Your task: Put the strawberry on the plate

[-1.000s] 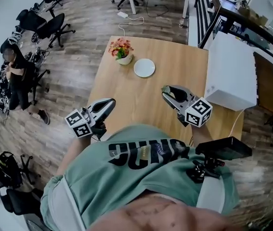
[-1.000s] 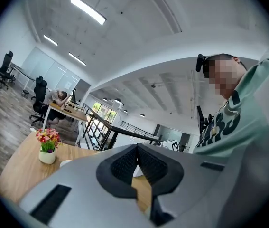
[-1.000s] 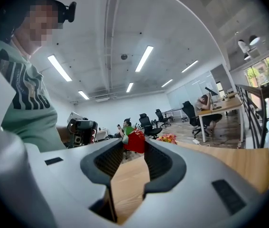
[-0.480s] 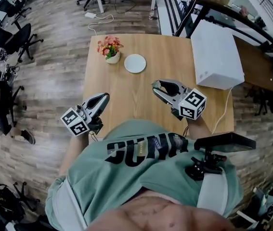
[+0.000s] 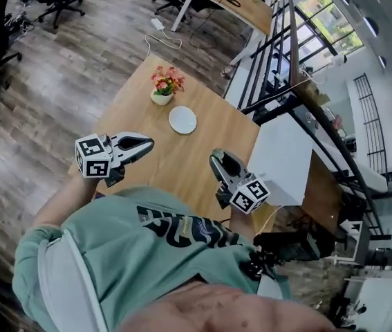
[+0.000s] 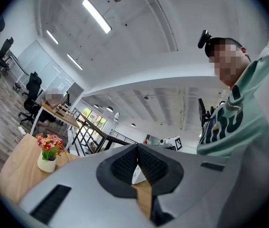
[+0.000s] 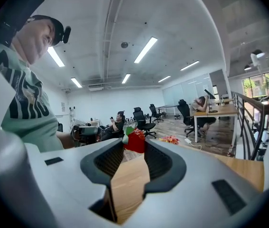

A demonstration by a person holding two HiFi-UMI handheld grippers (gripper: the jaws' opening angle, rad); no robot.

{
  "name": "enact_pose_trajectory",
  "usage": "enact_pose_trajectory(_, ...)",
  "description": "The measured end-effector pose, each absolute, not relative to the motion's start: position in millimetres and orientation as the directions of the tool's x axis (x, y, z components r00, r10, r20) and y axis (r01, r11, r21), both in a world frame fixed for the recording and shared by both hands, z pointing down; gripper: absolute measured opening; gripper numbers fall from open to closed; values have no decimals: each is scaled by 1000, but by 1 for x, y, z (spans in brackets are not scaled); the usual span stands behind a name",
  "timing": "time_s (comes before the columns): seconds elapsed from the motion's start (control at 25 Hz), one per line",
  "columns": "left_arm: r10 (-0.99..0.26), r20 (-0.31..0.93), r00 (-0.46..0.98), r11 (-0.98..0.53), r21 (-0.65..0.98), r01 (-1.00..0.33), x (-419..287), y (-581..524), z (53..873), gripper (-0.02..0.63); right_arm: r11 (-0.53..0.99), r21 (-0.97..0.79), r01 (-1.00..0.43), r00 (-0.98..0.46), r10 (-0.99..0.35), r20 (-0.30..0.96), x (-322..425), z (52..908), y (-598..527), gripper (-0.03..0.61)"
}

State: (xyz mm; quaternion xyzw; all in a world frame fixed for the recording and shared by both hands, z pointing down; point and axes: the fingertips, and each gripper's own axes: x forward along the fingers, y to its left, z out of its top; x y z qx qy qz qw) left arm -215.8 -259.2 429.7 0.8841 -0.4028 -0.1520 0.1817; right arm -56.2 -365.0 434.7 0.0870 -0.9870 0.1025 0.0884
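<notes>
Bright ceiling strips [image 7: 145, 50], soft shadows, fisheye edges

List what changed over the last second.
Mainly the head view swung, so the table now runs diagonally. Both grippers hover by its near edge as before, barely shifted. Nothing was grabbed or released: the right gripper stays shut on the strawberry, and the left gripper stays shut and empty. The plate remains bare.

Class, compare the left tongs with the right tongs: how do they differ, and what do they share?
The right tongs grip a red strawberry at their tips; the left tongs hold nothing. The left tongs' jaws meet at the tips; the right tongs' jaws stand apart around the fruit. Both carry a marker cube and hang over the wooden table.
</notes>
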Motion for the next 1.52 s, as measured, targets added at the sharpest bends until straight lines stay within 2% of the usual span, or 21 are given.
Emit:
enact_pose_trajectory(0.28, -781, -85, 619, -581, 464, -669, -211, -259, 442, 5, 961, -223, -162, -977, -125, 173, -58, 455, -368, 143)
enact_pose_trajectory(0.96, -773, 35, 633, -528, 519, -672, -214, -335, 486, 5, 915, -327, -234, -967, -184, 179, -56, 501, -449, 143)
enact_pose_trajectory(1.52, -736, 163, 657, -439, 623, -647, -244, -440, 613, 5, 888, -365, -281, -926, -151, 345, -119, 629, -553, 143)
